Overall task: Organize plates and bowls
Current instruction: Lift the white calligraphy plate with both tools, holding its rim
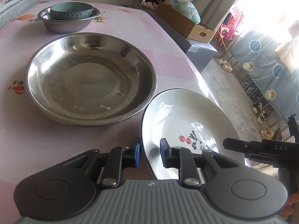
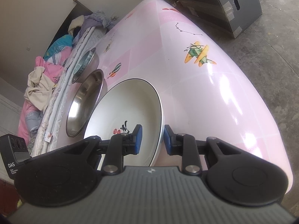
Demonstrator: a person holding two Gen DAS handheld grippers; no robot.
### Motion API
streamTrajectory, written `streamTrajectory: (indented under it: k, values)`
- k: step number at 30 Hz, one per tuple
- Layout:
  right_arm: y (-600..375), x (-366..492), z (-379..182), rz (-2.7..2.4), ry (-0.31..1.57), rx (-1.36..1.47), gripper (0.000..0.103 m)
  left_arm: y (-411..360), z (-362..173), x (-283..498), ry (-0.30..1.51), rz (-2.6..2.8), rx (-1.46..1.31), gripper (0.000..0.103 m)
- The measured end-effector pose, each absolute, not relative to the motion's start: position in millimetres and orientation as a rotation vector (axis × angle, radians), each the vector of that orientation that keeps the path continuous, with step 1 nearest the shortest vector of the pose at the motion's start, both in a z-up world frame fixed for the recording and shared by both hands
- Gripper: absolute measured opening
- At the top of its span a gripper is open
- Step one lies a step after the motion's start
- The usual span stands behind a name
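The left gripper (image 1: 149,154) is straddling the near rim of the white plate (image 1: 188,123), one blue pad outside the rim and one over the inside; its jaws are standing apart, with a gap showing on each side of the rim. The right gripper (image 2: 152,140) is doing the same on another part of that plate (image 2: 127,110), its jaws also apart around the rim. The plate is tilting up off the pink table (image 1: 46,140), sitting near the table's front right corner, close to the edge.

Just beside it, toward the middle of the table, a large steel plate (image 1: 89,78) is lying flat, its rim nearly touching the white one. Farther back, toward the far edge, a steel bowl (image 1: 65,22) is holding a pale green bowl (image 1: 72,10) inside it. Off the table's right edge, a cardboard box (image 1: 186,26) is resting on a grey box (image 1: 198,54).
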State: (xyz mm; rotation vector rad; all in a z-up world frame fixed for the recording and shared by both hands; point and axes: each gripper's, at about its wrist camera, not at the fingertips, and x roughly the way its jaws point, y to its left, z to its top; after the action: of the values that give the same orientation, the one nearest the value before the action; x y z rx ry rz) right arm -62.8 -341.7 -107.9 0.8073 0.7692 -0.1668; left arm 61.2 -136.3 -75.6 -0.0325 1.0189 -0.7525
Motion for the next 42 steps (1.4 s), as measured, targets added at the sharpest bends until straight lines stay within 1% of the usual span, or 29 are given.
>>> streamTrajectory:
  k: [6,11,15,27,42]
  values:
    - [-320,-59,-104,-0.231,0.742,0.671,0.025,-137,-76,59,1.003,-0.739,-0.041,0.022]
    - [-299,-53,-101,-0.293,0.718,0.520,0.026,-140,-76,53,0.970,-0.721,-0.023,0.027]
    - [-285,-51,-99,-0.329,0.710,0.423,0.026,-139,-74,51,0.966,-0.712,-0.023,0.028]
    - [-282,-64,-88,-0.353,0.682,0.380,0.026,-139,-69,45,0.955,-0.733,-0.035,0.028]
    - [-279,-83,-69,-0.370,0.632,0.369,0.026,-137,-51,35,0.907,-0.764,-0.060,0.028]
